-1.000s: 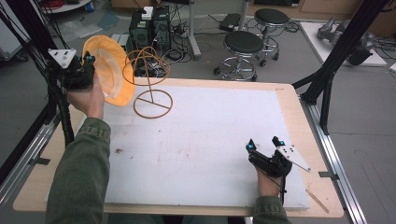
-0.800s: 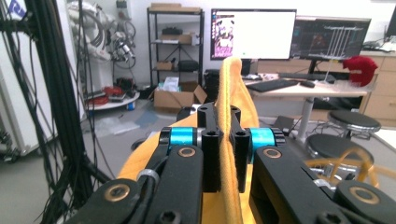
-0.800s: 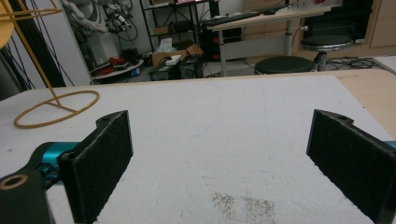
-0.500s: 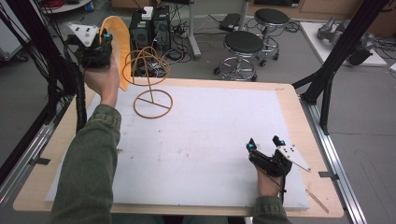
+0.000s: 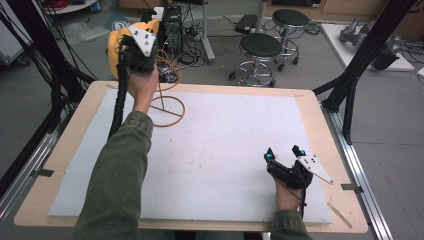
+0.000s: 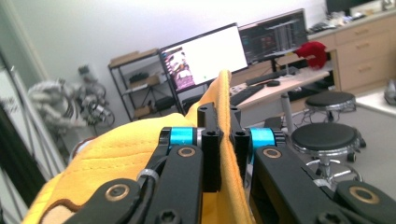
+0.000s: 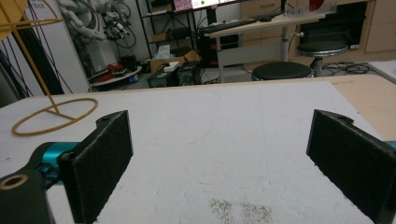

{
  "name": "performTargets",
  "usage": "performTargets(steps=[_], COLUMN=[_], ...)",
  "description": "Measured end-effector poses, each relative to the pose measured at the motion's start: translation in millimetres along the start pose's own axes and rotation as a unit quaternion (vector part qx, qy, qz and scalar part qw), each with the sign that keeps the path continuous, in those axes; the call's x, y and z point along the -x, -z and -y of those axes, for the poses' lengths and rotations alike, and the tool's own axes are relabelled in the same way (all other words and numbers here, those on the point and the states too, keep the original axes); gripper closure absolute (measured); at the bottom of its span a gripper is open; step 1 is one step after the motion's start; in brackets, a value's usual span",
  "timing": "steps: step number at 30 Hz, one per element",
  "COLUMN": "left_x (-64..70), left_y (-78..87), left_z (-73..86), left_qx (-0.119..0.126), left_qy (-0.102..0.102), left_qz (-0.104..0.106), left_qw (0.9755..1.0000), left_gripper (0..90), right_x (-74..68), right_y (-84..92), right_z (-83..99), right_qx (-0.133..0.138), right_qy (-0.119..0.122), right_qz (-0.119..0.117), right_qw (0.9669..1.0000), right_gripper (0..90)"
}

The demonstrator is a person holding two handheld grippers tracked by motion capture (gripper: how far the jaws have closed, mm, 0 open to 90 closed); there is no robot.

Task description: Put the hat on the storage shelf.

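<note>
A yellow cap (image 5: 114,44) is raised high over the table's far left, with my left gripper (image 5: 132,42) shut on its fabric. In the left gripper view the cap (image 6: 116,149) bulges at the left and its edge runs up between the closed jaws of that gripper (image 6: 223,122). An orange wire stand (image 5: 167,111) with a ring base stands on the white mat just below the left hand; its upper part is hidden behind the hand. My right gripper (image 5: 283,153) rests on the mat at the front right, open with nothing in it (image 7: 219,149). The wire stand (image 7: 39,77) is far off to its left.
A white mat (image 5: 225,140) covers most of the wooden table (image 5: 310,102). Two stools (image 5: 261,47) and cables stand on the floor beyond the far edge. Black frame posts (image 5: 350,90) rise at the table's right and left sides.
My left gripper has carried the cap to the right, from beyond the table's left corner to above the wire stand. The right gripper has stayed put.
</note>
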State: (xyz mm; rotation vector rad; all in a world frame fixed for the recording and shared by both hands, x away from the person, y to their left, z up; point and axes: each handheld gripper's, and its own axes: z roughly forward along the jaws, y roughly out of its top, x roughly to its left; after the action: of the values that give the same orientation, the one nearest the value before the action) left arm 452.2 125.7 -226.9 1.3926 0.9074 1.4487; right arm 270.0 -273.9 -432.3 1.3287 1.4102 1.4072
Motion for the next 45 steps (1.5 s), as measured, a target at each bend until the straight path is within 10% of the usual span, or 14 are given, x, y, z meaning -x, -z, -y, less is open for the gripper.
performTargets(steps=[12, 22, 45], left_x=[47.8, 68.9, 76.8], left_y=[-18.5, -22.1, -17.8], left_z=[13.4, 28.1, 44.7], left_qx=[-0.05, -0.086, -0.129], left_qy=[-0.083, -0.153, -0.151], left_qz=[0.057, 0.125, 0.174], left_qw=[0.9936, 0.9765, 0.9645], left_gripper=[87.0, 86.8, 85.5], right_x=[1.5, 1.5, 1.6], right_y=[-0.6, -0.9, -0.7], right_z=[-0.3, -0.3, -0.6], right_qx=[0.004, 0.004, 0.004], right_qy=[0.002, 0.001, 0.0], right_qz=[-0.001, -0.002, -0.002], right_qw=[1.0, 1.0, 1.0], right_gripper=[5.8, 5.8, 5.8])
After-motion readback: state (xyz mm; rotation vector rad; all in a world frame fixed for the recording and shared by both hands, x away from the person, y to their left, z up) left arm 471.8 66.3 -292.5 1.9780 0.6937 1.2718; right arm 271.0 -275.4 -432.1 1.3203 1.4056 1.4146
